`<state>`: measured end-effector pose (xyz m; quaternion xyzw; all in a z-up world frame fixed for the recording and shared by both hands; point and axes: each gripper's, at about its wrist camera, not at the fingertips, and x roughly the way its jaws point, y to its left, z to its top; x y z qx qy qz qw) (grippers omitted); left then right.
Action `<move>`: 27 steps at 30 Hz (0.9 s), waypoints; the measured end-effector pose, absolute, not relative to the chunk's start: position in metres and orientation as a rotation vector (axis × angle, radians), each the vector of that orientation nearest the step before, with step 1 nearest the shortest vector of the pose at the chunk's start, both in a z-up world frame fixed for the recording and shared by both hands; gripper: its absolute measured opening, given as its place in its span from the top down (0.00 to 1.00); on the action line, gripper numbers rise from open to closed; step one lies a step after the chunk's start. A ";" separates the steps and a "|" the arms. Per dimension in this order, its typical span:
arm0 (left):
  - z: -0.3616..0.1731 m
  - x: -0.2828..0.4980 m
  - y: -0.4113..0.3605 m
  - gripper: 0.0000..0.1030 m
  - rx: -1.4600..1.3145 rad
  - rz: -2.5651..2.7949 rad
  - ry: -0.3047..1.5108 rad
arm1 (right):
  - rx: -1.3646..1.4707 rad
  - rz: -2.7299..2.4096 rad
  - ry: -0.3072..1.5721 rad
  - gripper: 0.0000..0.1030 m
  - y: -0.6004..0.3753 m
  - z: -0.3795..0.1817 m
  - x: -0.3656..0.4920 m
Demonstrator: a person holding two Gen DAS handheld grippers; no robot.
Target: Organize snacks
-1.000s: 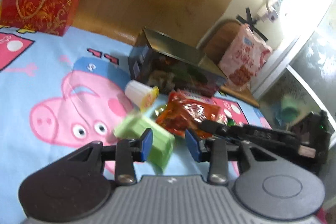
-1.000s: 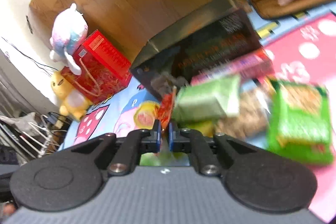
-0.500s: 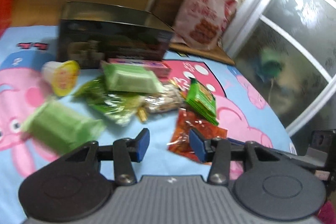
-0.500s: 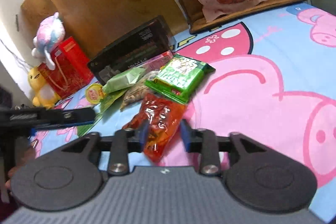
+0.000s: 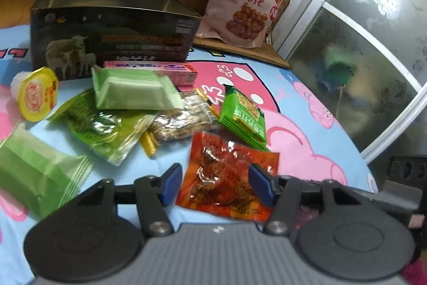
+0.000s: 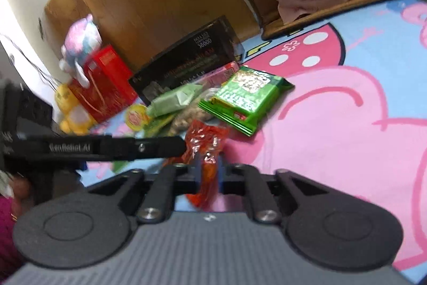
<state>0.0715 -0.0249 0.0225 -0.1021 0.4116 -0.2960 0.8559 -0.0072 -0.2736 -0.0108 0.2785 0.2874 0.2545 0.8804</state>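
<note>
While the right gripper (image 6: 207,173) has just been closing, its fingers now pinch the near end of the red snack packet (image 5: 226,178), so the packet that lay loose between parted fingers half a second ago is gripped again, and it looks ready to be carried to wherever it belongs. It lies on the cartoon-pig bedsheet (image 5: 307,125), just in front of the snack pile: a green packet (image 5: 244,117), a clear-wrapped nut bar (image 5: 181,122), pale green wrapped cakes (image 5: 133,90), a jelly cup (image 5: 37,94) and a pink box (image 5: 149,68), all before the dark open box (image 5: 112,36). A second ago the left view faced the red gift bag; it now looks down on the pile. The left gripper (image 5: 213,183) has just been opening; its fingers stand about half apart, straddling the red packet from above with a gap at each pad, gripping nothing. With one end secured, sorting can proceed.
</note>
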 end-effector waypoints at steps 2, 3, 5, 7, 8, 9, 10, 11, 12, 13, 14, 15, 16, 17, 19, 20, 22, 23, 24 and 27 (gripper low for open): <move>0.023 0.072 -0.017 0.35 -0.247 -0.641 0.867 | 0.721 0.616 0.594 0.96 -0.285 -0.015 -0.003; 0.023 0.072 -0.014 0.22 -0.265 -0.650 0.867 | 0.785 0.652 0.598 0.96 -0.290 -0.018 -0.002; 0.024 0.071 -0.007 0.11 -0.312 -0.666 0.857 | 0.891 0.731 0.607 0.96 -0.297 -0.023 0.002; 0.027 0.069 -0.002 0.11 -0.353 -0.711 0.843 | 0.967 0.786 0.610 0.96 -0.302 -0.025 0.003; 0.028 0.068 -0.001 0.11 -0.373 -0.737 0.838 | 1.006 0.805 0.614 0.96 -0.304 -0.027 0.004; 0.030 0.068 0.000 0.10 -0.392 -0.762 0.834 | 1.053 0.823 0.614 0.96 -0.306 -0.028 0.004; 0.031 0.067 0.001 0.10 -0.410 -0.787 0.830 | 1.106 0.840 0.612 0.96 -0.309 -0.030 0.006; 0.032 0.067 0.001 0.09 -0.423 -0.803 0.827 | 1.159 0.860 0.606 0.96 -0.311 -0.031 0.006; 0.033 0.067 0.003 0.08 -0.438 -0.819 0.821 | 1.212 0.883 0.598 0.96 -0.312 -0.032 0.007; 0.033 0.066 0.004 0.04 -0.450 -0.825 0.815 | 1.257 0.910 0.590 0.96 -0.315 -0.032 0.010; 0.033 0.066 0.006 0.02 -0.460 -0.823 0.808 | 1.285 0.928 0.582 0.96 -0.317 -0.032 0.011; 0.033 0.066 0.009 0.00 -0.475 -0.818 0.799 | 1.301 0.945 0.573 0.96 -0.318 -0.029 0.011; 0.034 0.067 0.013 0.00 -0.498 -0.825 0.793 | 1.309 0.963 0.564 0.96 -0.320 -0.025 0.012; 0.033 0.069 0.016 0.00 -0.524 -0.840 0.794 | 1.311 0.976 0.556 0.96 -0.319 -0.022 0.011; 0.034 0.072 0.019 0.06 -0.591 -0.884 0.794 | 1.307 0.996 0.550 0.96 -0.316 -0.015 0.012; 0.035 0.073 0.020 0.11 -0.611 -0.904 0.790 | 1.304 1.004 0.553 0.96 -0.314 -0.012 0.013; 0.038 0.075 0.019 0.37 -0.623 -0.925 0.788 | 1.281 0.990 0.565 0.96 -0.310 -0.009 0.017; 0.041 0.075 0.019 0.43 -0.620 -0.912 0.782 | 1.266 0.973 0.568 0.96 -0.308 -0.008 0.019; 0.044 0.075 0.018 0.56 -0.608 -0.916 0.777 | 1.254 0.958 0.582 0.96 -0.307 -0.007 0.024; 0.061 0.076 0.017 0.59 -0.516 -0.844 0.731 | 1.215 0.929 0.618 0.96 -0.300 -0.003 0.041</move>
